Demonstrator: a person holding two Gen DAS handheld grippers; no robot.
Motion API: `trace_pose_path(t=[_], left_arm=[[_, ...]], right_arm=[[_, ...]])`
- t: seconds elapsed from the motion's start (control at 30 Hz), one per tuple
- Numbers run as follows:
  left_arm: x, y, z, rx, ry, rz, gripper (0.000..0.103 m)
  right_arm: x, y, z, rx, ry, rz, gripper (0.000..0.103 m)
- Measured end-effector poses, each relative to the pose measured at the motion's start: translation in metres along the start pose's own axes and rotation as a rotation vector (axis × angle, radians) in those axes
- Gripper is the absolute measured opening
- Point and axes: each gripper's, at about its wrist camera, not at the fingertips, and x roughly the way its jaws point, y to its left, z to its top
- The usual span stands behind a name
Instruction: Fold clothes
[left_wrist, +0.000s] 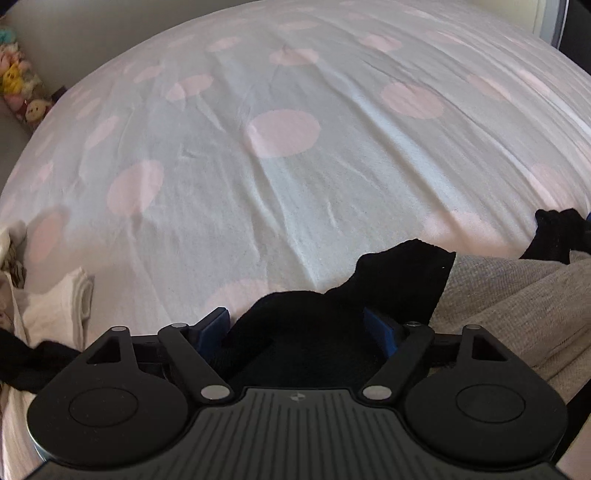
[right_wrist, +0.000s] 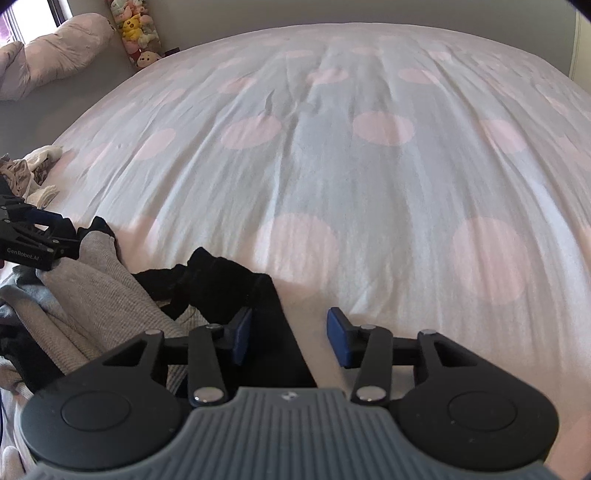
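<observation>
Two blue pads of the left hand-held gripper (left_wrist: 299, 326) stand wide apart with the black garment (left_wrist: 399, 280) bunched between them, not yet clamped. The right hand-held gripper (right_wrist: 290, 338) is spread too, a strip of that black cloth lying inside its left pad. Beside both lies a grey knit top (right_wrist: 99, 291). Best, I judge, to close on one edge each before lifting (not a bunch). Only the right view shows the pillow (right_wrist: 55, 51) far off beyond the spotted bed (right_wrist: 369, 184).
</observation>
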Motion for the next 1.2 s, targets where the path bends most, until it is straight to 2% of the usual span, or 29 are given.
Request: trace_pose_path(t=[0.03,0.07,0.1,0.17,0.23,0.43,0.8,1.03,1.13,1.2], left_arm=[[-0.001,-0.001,-0.002,-0.016,-0.005,-0.006,0.063],[-0.003,-0.003,-0.003,-0.023,-0.010,-0.010,0.052],[-0.005,-0.007,-0.003,-0.023,-0.014,-0.018,0.044],[-0.012,-0.016,-0.004,-0.008,-0.019,-0.017,0.022],[-0.023,-0.018,-0.006,-0.010,-0.037,-0.005,0.017],[-0.081,0.000,-0.001,-0.118,-0.153,-0.010,0.015],[-0.260,-0.003,0.010,-0.165,-0.505,0.081,0.014],[-0.376,-0.021,-0.008,-0.182,-0.756,0.119,0.014],[-0.412,-0.031,-0.020,-0.184,-0.829,0.122,0.014],[-0.423,-0.040,-0.028,-0.178,-0.846,0.115,0.014]], right_arm=[[-0.001,0.001,-0.001,-0.011,0.001,0.002,0.031],[-0.002,0.002,-0.002,-0.018,0.001,0.007,0.020],[-0.004,0.002,-0.003,-0.015,0.001,0.014,0.012],[-0.008,0.000,-0.004,0.007,-0.005,0.019,0.007],[-0.016,-0.002,-0.004,0.027,-0.025,0.016,0.006],[-0.067,0.000,0.011,-0.009,-0.175,-0.053,0.006],[-0.206,0.013,0.060,-0.083,-0.536,-0.098,0.005],[-0.317,0.027,0.072,-0.138,-0.786,-0.112,0.005],[-0.360,0.032,0.067,-0.146,-0.877,-0.111,0.005],[-0.383,0.035,0.061,-0.158,-0.919,-0.114,0.005]])
